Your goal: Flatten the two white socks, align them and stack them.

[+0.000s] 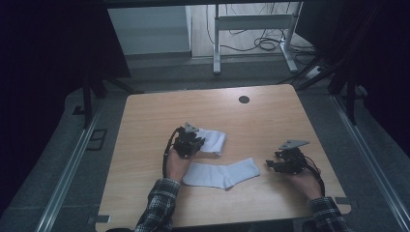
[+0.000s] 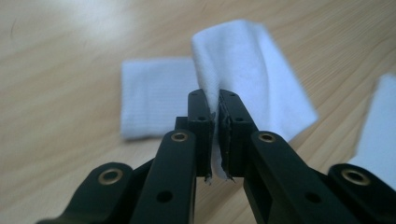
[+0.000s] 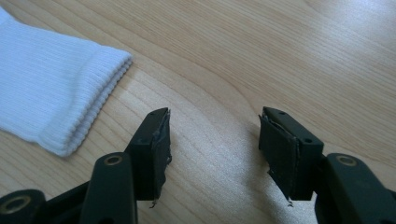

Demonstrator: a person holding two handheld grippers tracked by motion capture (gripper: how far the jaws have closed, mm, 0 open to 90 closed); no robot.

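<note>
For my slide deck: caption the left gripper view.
Left gripper shut on a raised fold of a white sock above the wooden table.

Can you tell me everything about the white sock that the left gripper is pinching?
The pinched sock is white and looks like soft knitted cloth. It lies folded on the wooden table, farther from the person than the other sock, and apart from it. The left gripper is shut on one fold, with the fingers pressing cloth between them, so that part rises off the table in a hump. The rest lies flat on the wood, one square end spread out behind the fingers.
</note>
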